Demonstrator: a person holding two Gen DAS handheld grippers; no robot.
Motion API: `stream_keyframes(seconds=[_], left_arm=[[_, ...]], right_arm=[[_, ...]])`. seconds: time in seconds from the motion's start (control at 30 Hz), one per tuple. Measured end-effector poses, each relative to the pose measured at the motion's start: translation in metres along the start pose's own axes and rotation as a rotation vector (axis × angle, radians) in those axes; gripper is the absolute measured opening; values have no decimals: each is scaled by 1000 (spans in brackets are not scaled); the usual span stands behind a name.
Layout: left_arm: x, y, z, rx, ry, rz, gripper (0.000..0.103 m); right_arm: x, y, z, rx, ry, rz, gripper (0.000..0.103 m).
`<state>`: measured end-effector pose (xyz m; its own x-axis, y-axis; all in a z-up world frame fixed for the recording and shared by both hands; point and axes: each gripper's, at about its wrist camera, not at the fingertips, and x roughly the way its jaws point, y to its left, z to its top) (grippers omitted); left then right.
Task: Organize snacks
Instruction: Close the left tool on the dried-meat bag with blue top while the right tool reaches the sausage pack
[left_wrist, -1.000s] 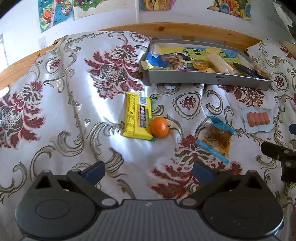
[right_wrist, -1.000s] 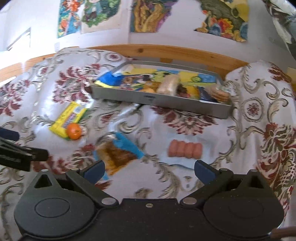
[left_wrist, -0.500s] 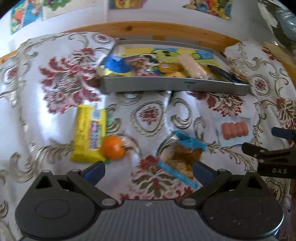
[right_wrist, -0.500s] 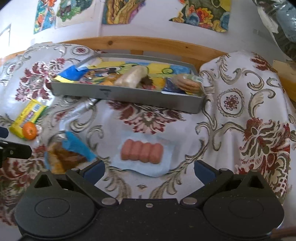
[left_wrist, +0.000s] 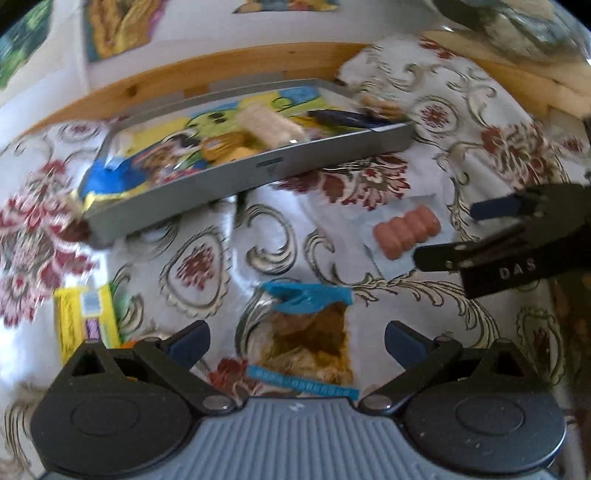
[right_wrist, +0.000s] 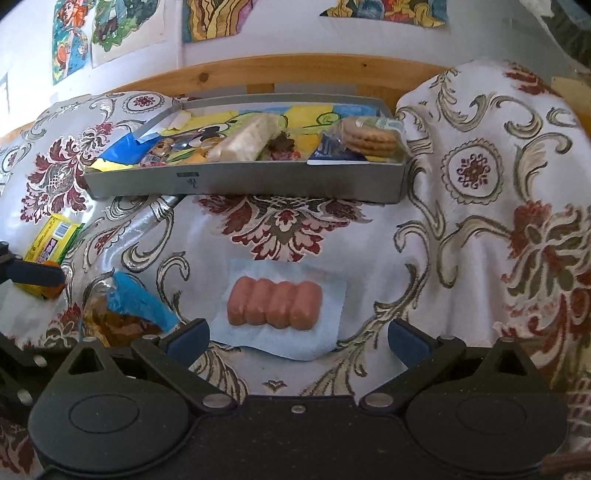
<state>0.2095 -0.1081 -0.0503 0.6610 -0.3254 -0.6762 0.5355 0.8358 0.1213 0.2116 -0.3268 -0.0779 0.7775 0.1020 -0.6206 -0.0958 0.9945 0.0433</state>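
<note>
A: On the floral cloth, in front of the grey tray (right_wrist: 243, 182): sausage pack (right_wrist: 275, 304) now centred ahead of right gripper (right_wrist: 297, 338). Half a second back sat further off.
B: Right fingers?
A: Spread wide, holding nothing. Straddling the near edge of the pack, not touching.
B: Left side?
A: Left gripper (left_wrist: 297, 338) likewise wide open, empty. Swung right off the yellow bar (left_wrist: 85, 317) and now lined up on the blue-topped snack bag (left_wrist: 308, 332). View blurred, so contact unclear.
B: Tray?
A: Already loaded with biscuits (right_wrist: 369, 138), wrapped roll (right_wrist: 247, 136), more packets. Well beyond both targets.
B: Meaning?
A: Probably two picks set up at once. Next likely: drop, close, carry to tray. Yellow bar and orange left for later.
</note>
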Motion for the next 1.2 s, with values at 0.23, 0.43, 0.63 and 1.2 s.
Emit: stream_keyframes(seconds=[0.23,0.43,0.63,1.2], left_arm=[[10,-20,3,139,-3,-41,93],[19,-17,-1,126,37,-21,84],[27,-12,7,65,90,-26,79],[28,-15,6,70,93,16,58]], right_arm=[[7,7,5,7,-2,12,102],[14,13,6,11,6,18,102],[22,18,13,48,20,22,102],[43,42,9,-103,65,-107,98]])
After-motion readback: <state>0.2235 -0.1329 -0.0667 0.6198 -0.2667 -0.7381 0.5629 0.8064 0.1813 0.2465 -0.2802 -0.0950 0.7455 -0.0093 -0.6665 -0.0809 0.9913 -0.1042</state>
